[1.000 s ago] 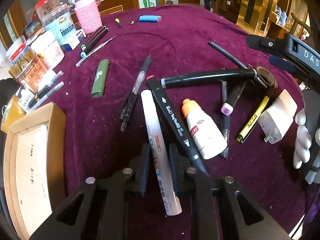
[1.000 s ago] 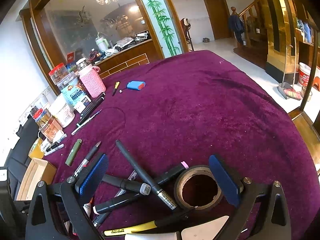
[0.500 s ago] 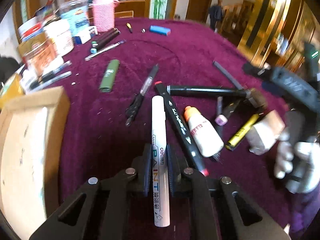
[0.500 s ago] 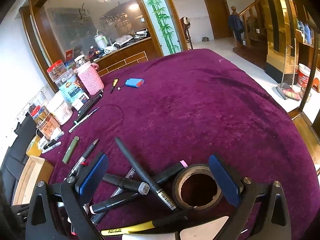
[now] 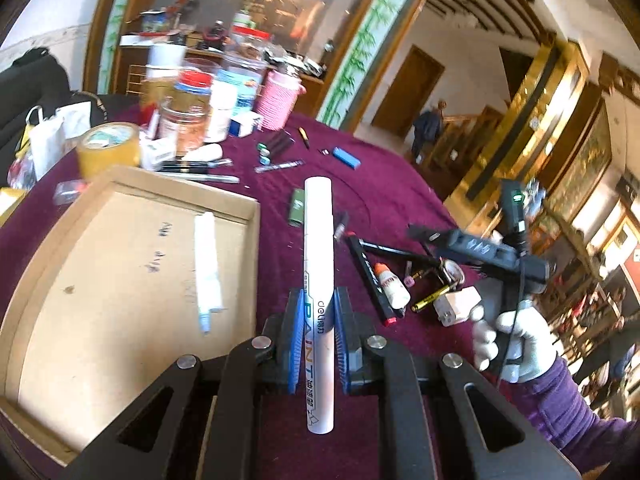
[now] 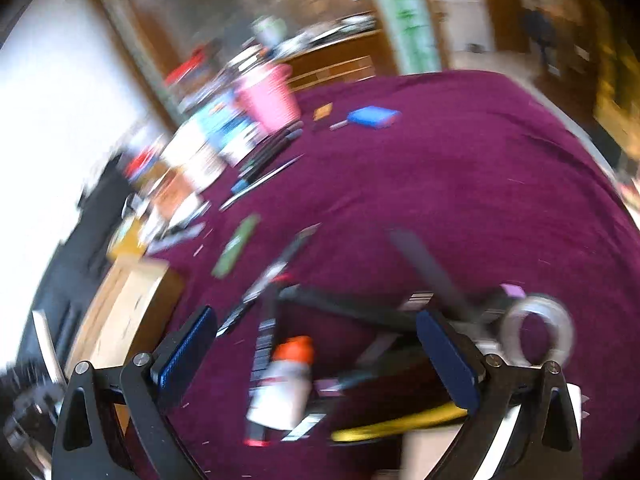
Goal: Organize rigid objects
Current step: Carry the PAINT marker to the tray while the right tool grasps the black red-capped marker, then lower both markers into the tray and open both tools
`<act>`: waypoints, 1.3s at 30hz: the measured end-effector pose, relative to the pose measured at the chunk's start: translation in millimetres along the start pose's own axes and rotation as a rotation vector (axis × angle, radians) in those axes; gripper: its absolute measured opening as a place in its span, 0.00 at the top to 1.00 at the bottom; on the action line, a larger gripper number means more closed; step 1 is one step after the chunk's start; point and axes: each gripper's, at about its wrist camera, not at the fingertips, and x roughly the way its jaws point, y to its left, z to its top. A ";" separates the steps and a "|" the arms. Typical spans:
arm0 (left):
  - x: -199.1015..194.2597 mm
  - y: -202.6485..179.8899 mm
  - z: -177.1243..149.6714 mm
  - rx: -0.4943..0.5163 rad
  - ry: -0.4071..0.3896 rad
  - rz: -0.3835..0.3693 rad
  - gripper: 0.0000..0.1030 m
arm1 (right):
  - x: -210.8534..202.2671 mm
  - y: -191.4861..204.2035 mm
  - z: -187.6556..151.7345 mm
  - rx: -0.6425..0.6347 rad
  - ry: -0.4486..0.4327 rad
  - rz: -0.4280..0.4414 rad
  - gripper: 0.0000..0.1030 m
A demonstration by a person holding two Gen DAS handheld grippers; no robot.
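The left gripper is clenched on the white paint marker, carried above the counter beside the cardboard tray; next, presumably, lowering it in, while the right gripper hovers released.

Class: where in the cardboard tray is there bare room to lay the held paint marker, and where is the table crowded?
The cardboard tray is bare left of the white pen lying in it. The tablecloth is crowded around the glue bottle.
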 end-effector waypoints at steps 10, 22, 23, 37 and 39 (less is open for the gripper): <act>-38.6 58.4 -3.8 -0.062 -0.075 0.047 0.86 | 82.9 66.4 -12.9 -0.264 0.262 -0.218 0.45; -40.6 92.9 -9.3 -0.138 -0.077 0.061 0.86 | 49.7 53.2 -22.0 -0.103 0.202 0.010 0.84; -40.3 94.2 -9.8 -0.142 -0.074 0.064 0.86 | 42.9 51.5 -23.3 -0.081 0.188 0.049 0.84; -3.0 106.3 29.9 -0.136 0.047 0.179 0.86 | 33.2 149.0 4.9 0.040 0.197 0.575 0.83; 12.7 112.2 41.3 -0.145 0.085 0.183 0.86 | 54.5 174.8 6.2 0.036 0.222 0.557 0.83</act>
